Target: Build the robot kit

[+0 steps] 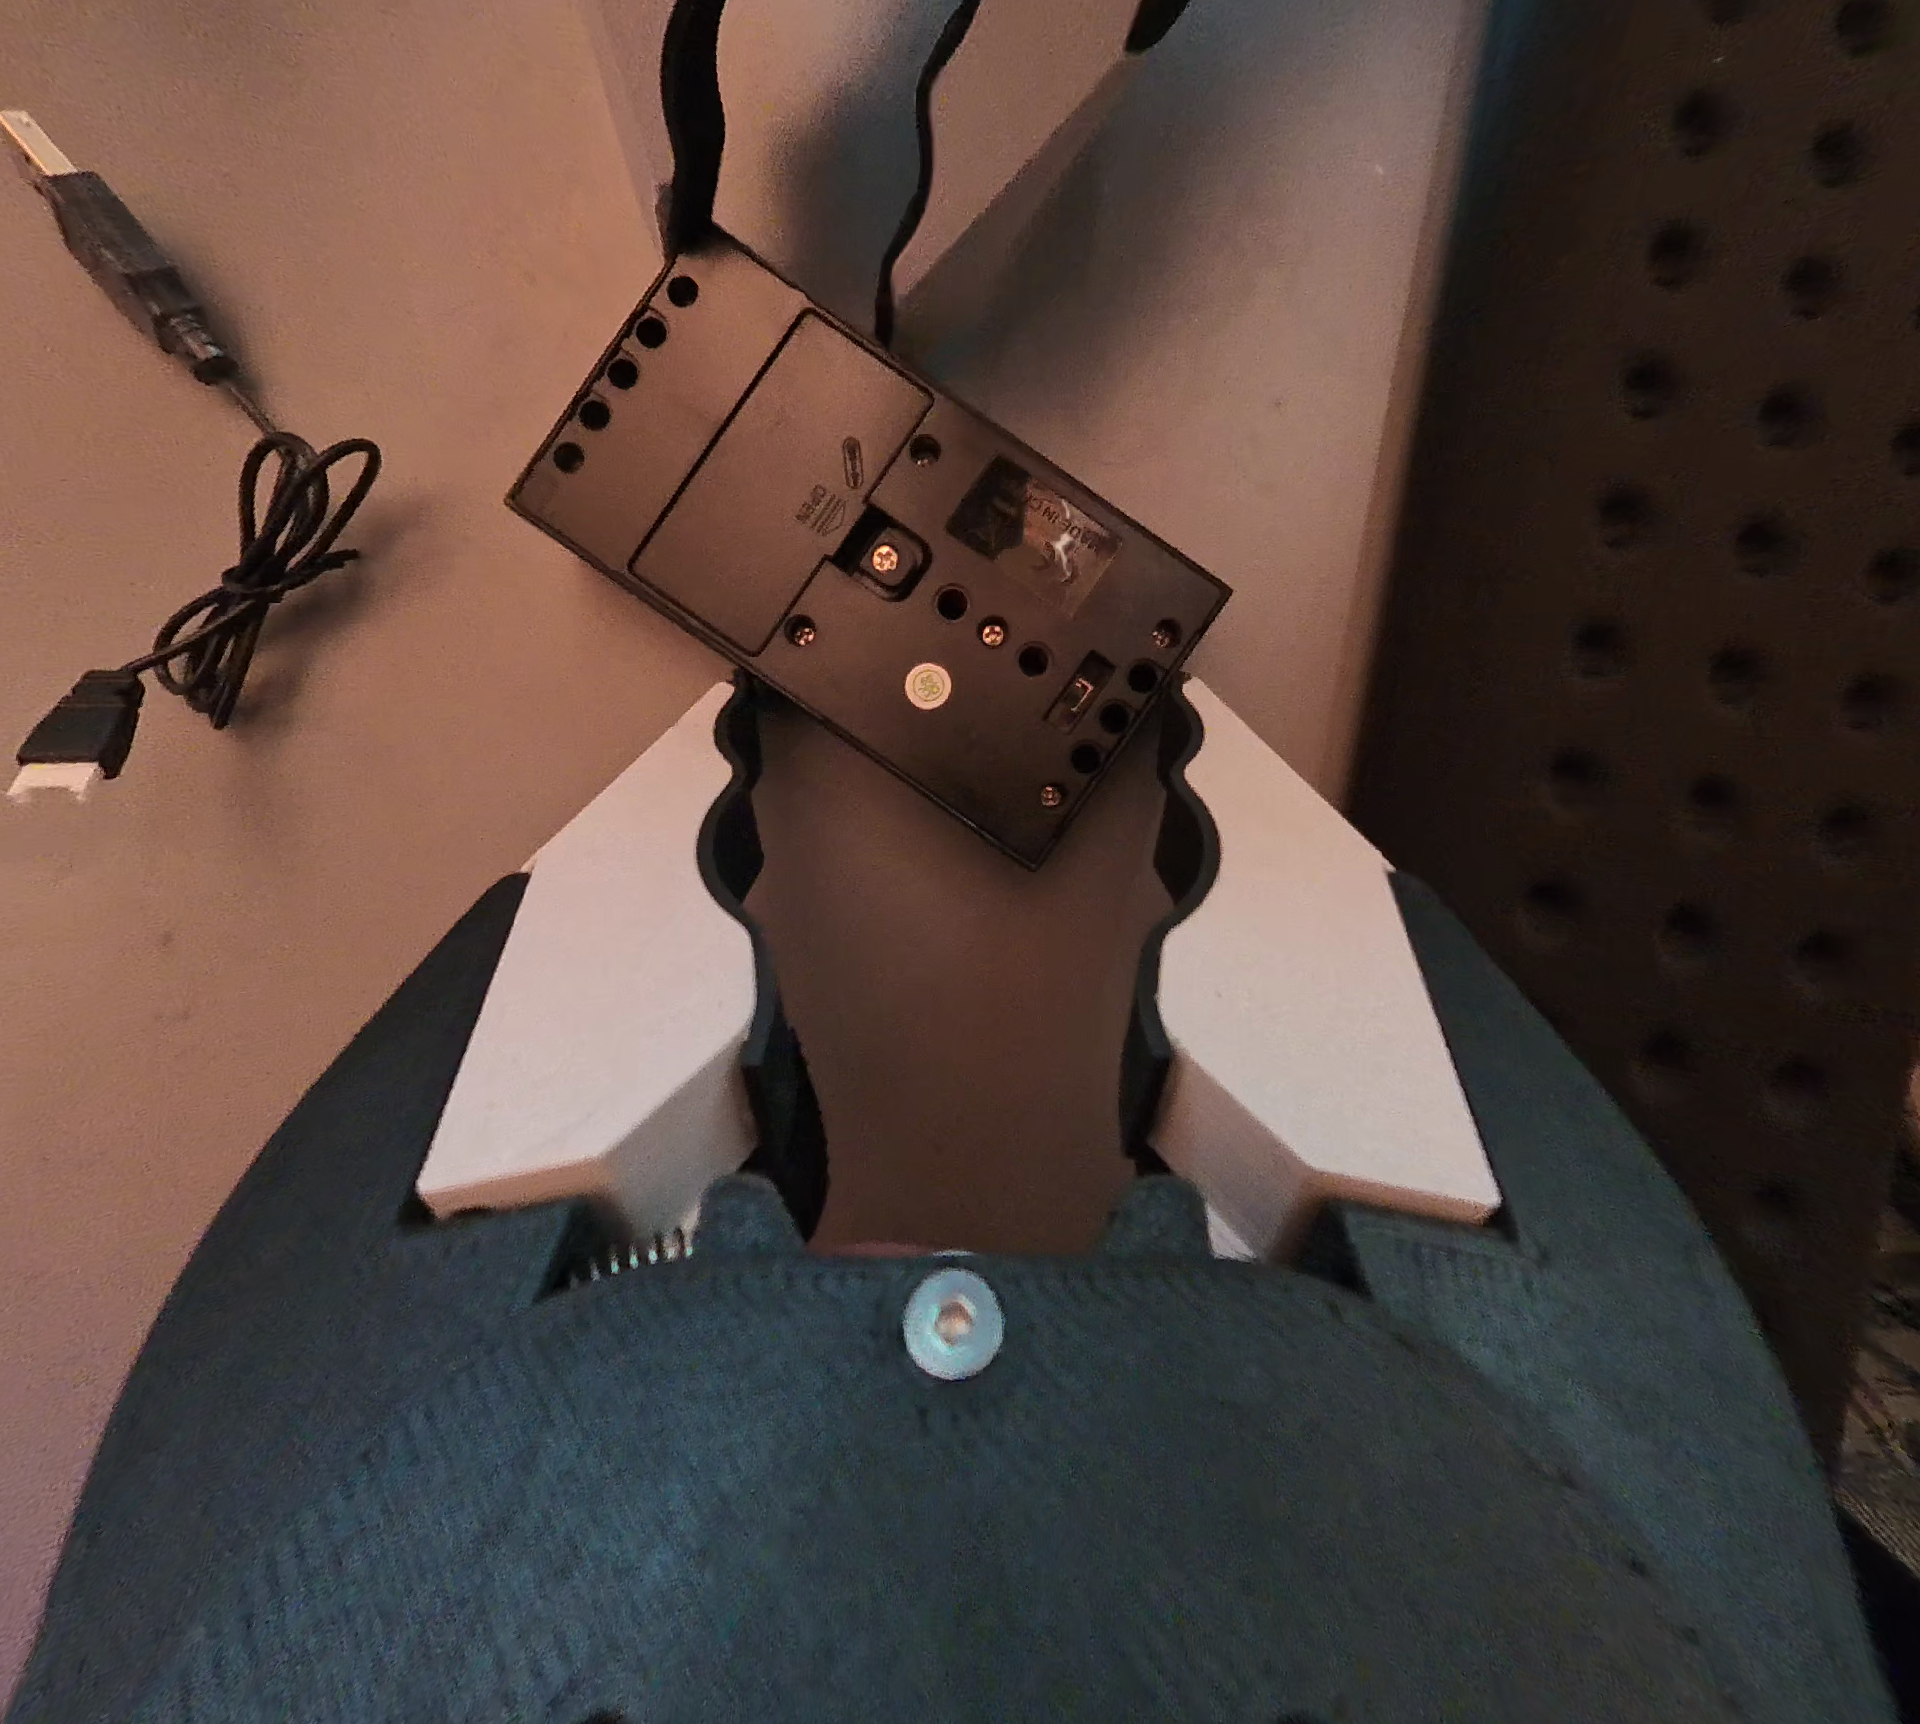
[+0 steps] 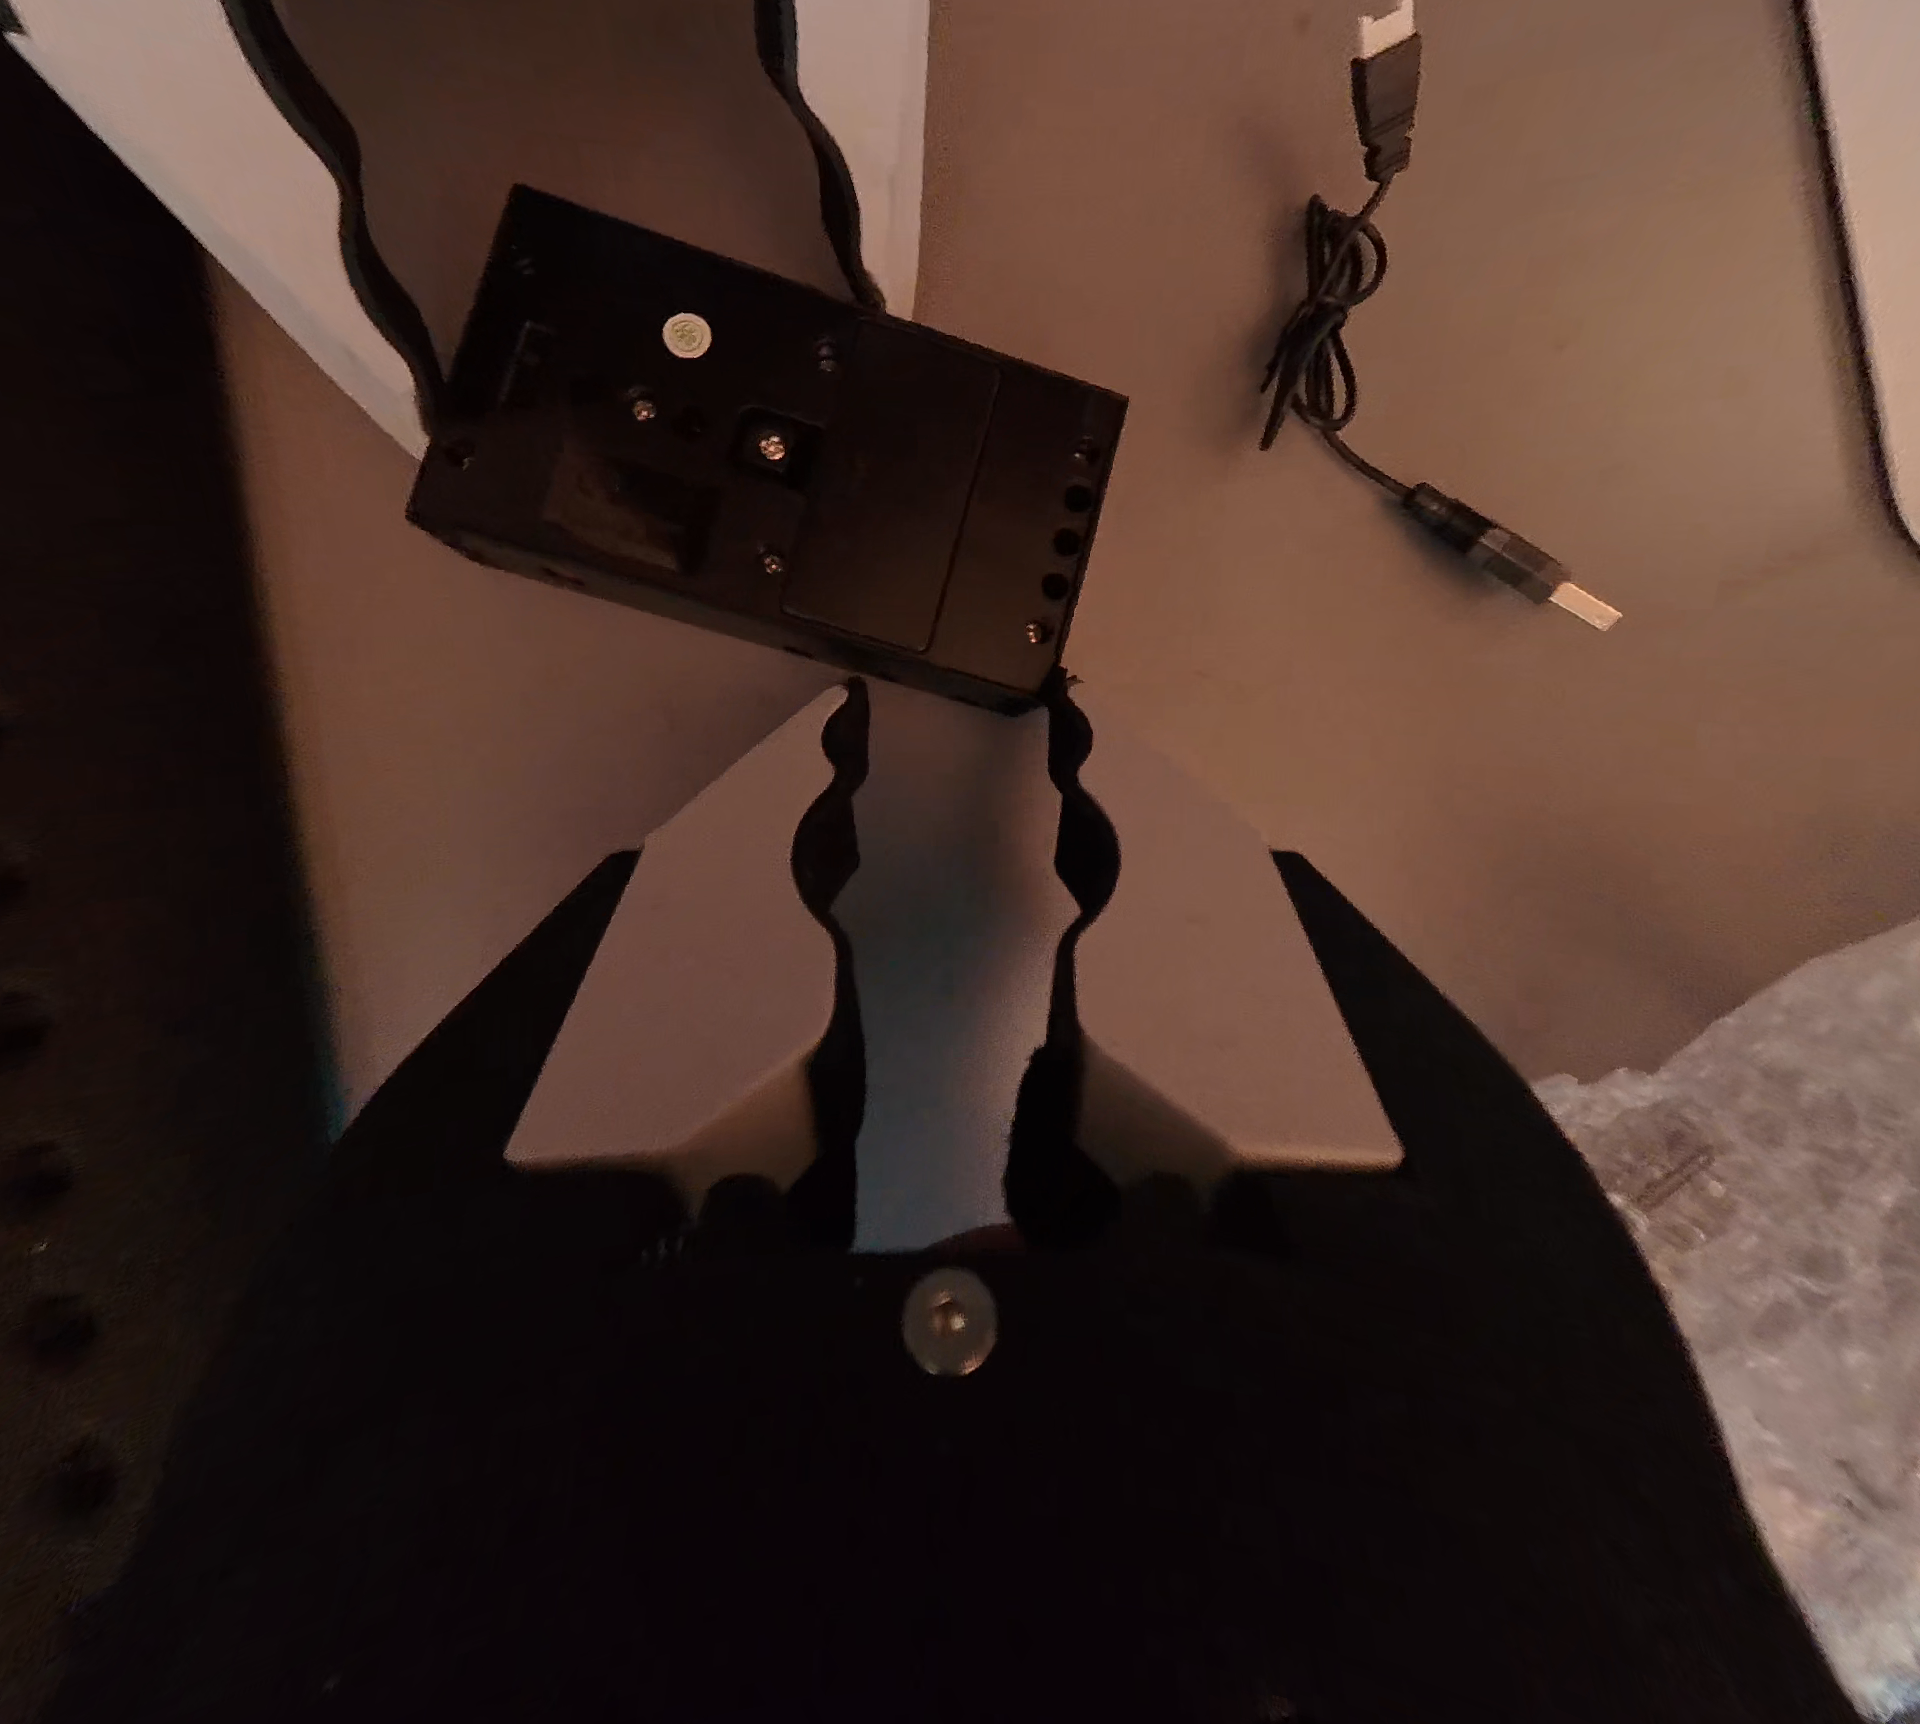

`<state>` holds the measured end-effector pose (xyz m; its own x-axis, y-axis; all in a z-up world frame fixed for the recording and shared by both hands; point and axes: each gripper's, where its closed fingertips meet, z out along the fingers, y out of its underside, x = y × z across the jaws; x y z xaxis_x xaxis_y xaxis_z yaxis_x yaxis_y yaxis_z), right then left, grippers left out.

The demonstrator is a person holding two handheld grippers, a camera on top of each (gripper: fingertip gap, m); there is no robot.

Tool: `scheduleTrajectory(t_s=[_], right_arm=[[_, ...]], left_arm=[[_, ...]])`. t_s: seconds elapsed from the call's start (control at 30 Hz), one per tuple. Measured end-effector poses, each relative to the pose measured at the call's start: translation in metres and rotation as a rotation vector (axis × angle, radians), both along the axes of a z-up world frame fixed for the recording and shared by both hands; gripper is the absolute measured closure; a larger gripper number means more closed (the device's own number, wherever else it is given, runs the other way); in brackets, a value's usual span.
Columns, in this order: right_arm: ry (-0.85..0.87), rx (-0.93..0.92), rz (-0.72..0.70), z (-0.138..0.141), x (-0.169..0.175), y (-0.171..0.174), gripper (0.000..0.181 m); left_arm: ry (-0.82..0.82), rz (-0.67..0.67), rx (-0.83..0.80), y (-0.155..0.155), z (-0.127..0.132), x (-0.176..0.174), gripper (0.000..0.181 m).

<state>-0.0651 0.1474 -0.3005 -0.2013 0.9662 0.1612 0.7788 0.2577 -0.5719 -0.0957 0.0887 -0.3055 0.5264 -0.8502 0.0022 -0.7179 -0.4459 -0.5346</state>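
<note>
My left claw (image 1: 961, 708) and right claw (image 2: 956, 698) each pinch an opposite end of the black box (image 1: 862, 552), underside up, held steady between them above the table (image 1: 312, 947); a coiled cable (image 1: 239, 573) lies well apart.

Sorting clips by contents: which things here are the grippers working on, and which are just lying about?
At the grippers: black box, touching the tips of left gripper and right gripper.
Lying about: USB cable, bubble wrap.
</note>
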Motion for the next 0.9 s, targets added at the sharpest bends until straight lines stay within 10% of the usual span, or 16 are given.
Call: scheduleTrajectory(t_s=[0.4,0.7,0.9], right_arm=[[-0.007,0.002,-0.092,0.001,0.007,-0.015,0.125],[-0.011,-0.08,-0.073,0.011,0.025,-0.025,0.129],[0.189,0.067,-0.281,0.077,0.048,0.043,0.125]], left_arm=[[0.082,-0.163,0.082,0.005,0.008,-0.005,0.113],[0.239,-0.174,0.082,0.024,0.01,-0.048,0.154],[0.111,-0.065,0.096,0.023,0.03,-0.042,0.106]])
